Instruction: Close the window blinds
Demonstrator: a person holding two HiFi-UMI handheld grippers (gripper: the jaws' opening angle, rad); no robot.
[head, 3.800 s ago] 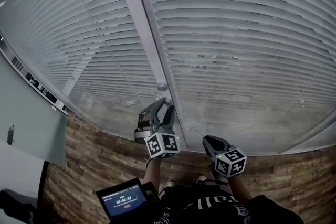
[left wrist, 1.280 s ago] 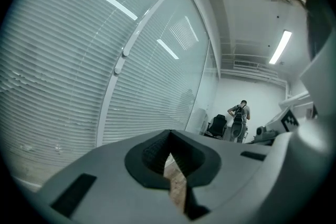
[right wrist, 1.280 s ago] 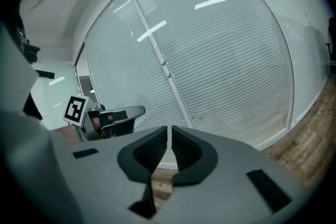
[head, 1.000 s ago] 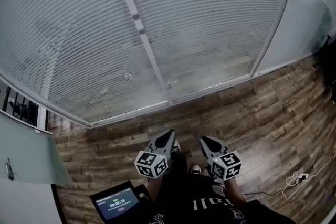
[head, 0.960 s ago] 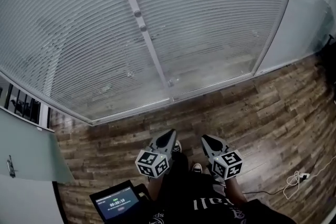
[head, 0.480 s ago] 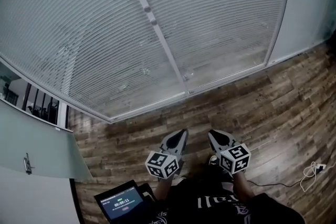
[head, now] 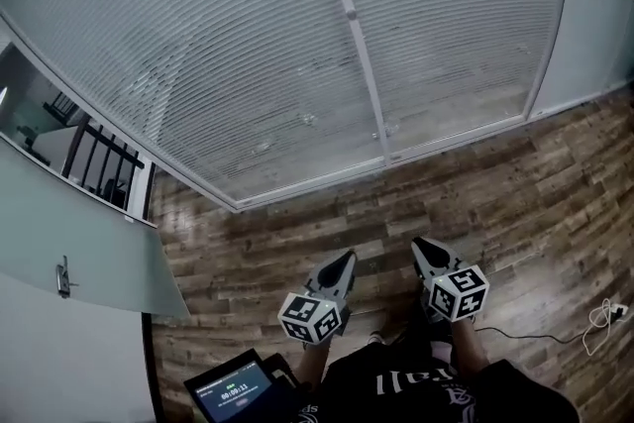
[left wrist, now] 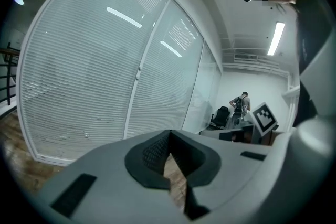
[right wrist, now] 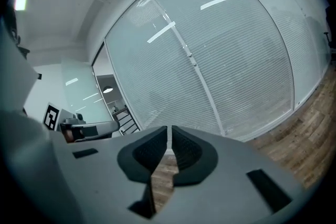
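The white slatted blinds (head: 248, 45) cover both window panels, which meet at a white upright frame bar (head: 362, 64). Their slats lie flat and nothing shows through them. Both grippers hang low in front of my body, well back from the window and over the wooden floor. My left gripper (head: 347, 257) is shut with nothing in it, and my right gripper (head: 417, 242) is the same. In the left gripper view the blinds (left wrist: 89, 76) fill the background beyond the closed left gripper (left wrist: 169, 135). The right gripper view shows the blinds (right wrist: 236, 60) past the closed right gripper (right wrist: 169, 128).
Wood plank floor (head: 555, 183) runs from the window sill to my feet. A glass partition with a handle (head: 63, 277) stands at the left, a dark railing (head: 109, 175) behind it. A small screen (head: 236, 393) sits at my lower left, a cable (head: 604, 312) at right. A person (left wrist: 241, 104) stands far off.
I have backed away from the window. The left gripper, earlier raised at the frame bar, now hangs low beside the right one. The blinds have slid up and right in view.
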